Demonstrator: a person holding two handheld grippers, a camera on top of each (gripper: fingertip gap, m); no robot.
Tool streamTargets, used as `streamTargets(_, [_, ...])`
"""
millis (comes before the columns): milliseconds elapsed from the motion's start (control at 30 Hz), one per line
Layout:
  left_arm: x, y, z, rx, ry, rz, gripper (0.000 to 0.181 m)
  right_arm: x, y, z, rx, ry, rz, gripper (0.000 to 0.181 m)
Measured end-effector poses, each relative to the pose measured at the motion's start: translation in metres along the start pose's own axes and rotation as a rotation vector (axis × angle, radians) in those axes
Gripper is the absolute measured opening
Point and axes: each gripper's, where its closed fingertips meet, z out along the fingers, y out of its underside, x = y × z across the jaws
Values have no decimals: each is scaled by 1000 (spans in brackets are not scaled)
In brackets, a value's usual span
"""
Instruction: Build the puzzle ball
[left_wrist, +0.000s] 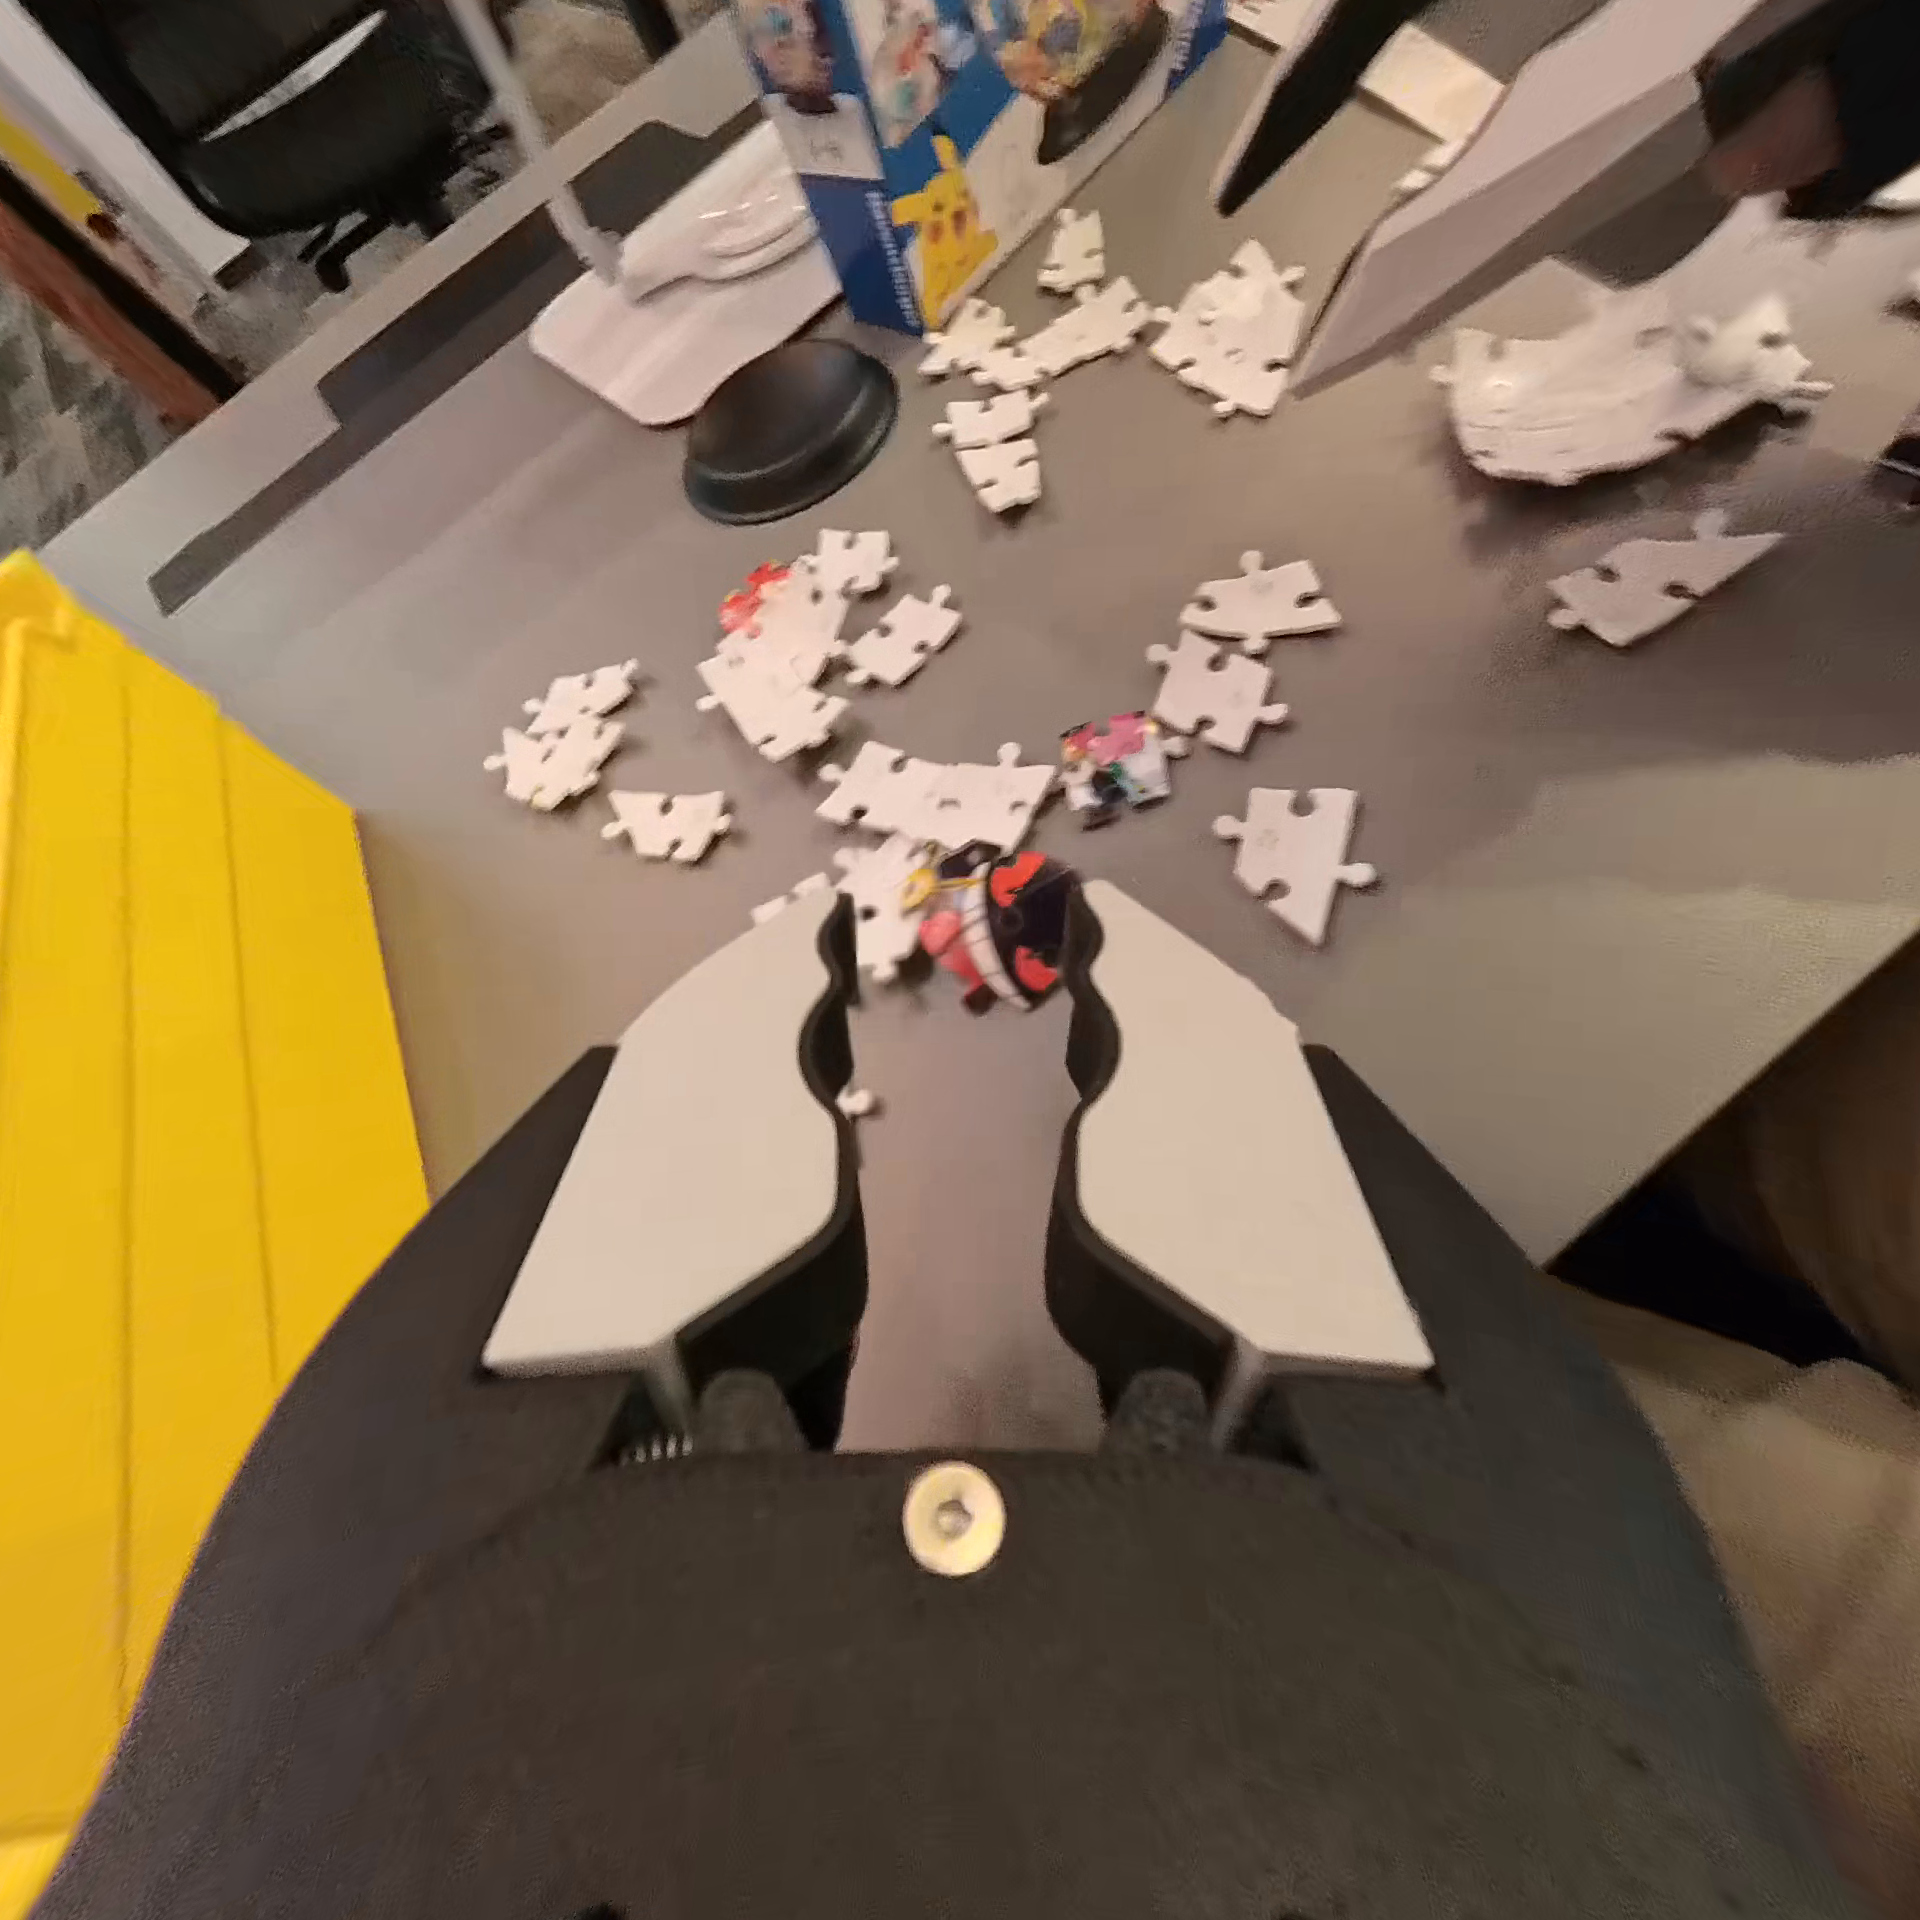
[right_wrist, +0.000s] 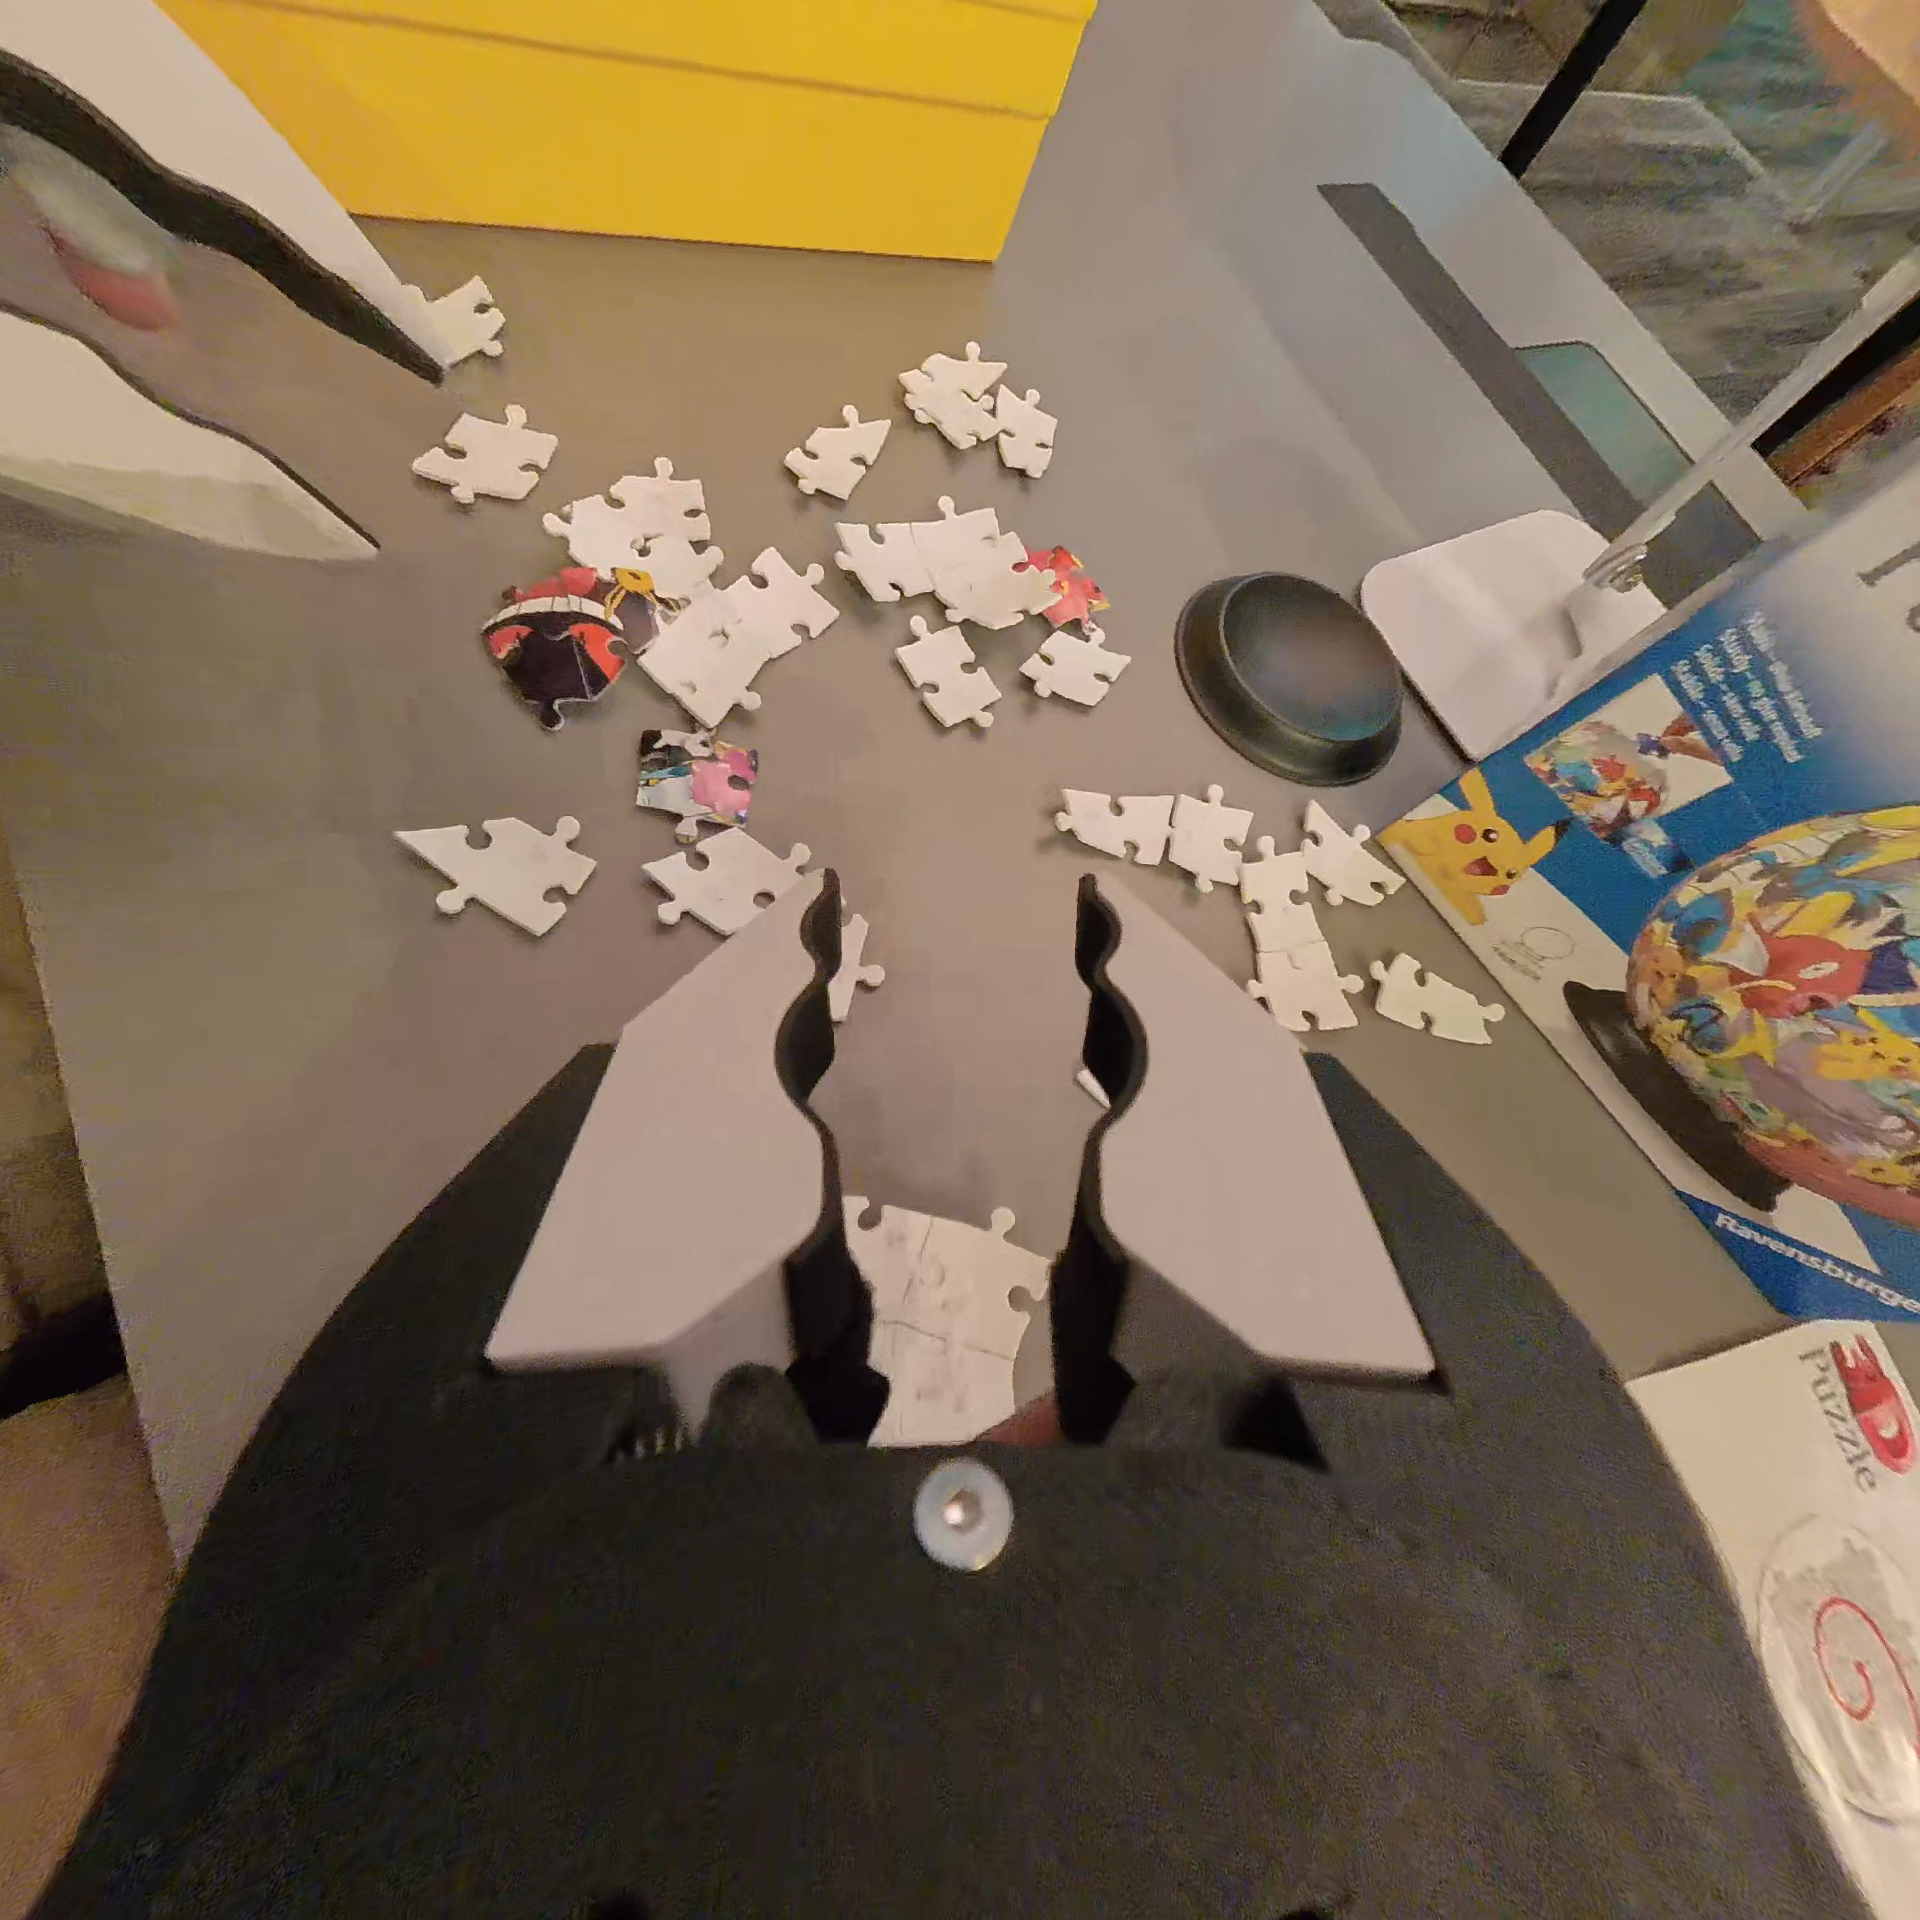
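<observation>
Yellow box (left_wrist: 156, 1039) at far left on grey bench (left_wrist: 1558, 831). Left tool (left_wrist: 961, 935) spread, empty, tips just over red-black printed piece (left_wrist: 997, 925). White loose pieces (left_wrist: 769, 675) scattered mid-bench near black stand (left_wrist: 790, 431). Right tool (right_wrist: 956, 904) spread, empty, above partly built shell (right_wrist: 945, 1320). Puzzle box (right_wrist: 1683, 883) at right.
</observation>
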Motion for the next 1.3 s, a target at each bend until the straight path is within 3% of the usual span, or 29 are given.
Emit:
streamTargets(133, [-28,5,4,8,-47,-30,37,21,2,12,-3,-6,74,48])
streamTargets(300, [-55,-20,27,38,-63,-9,39,55,5,13,-11,21,127,51])
streamTargets(433, [-64,-42,44,55,-60,15,41,72,20,10,-83,15,105,59])
streamTargets(567, [-65,-42,60,28,-50,24,40,78,35,1,-143,-34,76,58])
streamTargets(733, [-54,-40,64,4,-36,62,39,38,66,-19,-284,-306,85,49])
streamTargets(867, [-49,-47,64,26,-22,75,39,10,90,-29,-407,-416,2,50])
streamTargets(1000, [-43,-44,70,19,6,92,39,5,100,-21,-473,-388,-3,50])
streamTargets(1100, [-41,-46,74,30,27,92,39,2,95,-15,-448,-395,43,28])
streamTargets(1300, [-34,-51,79,41,56,123,39,-1,87,-16,-388,-428,116,12])
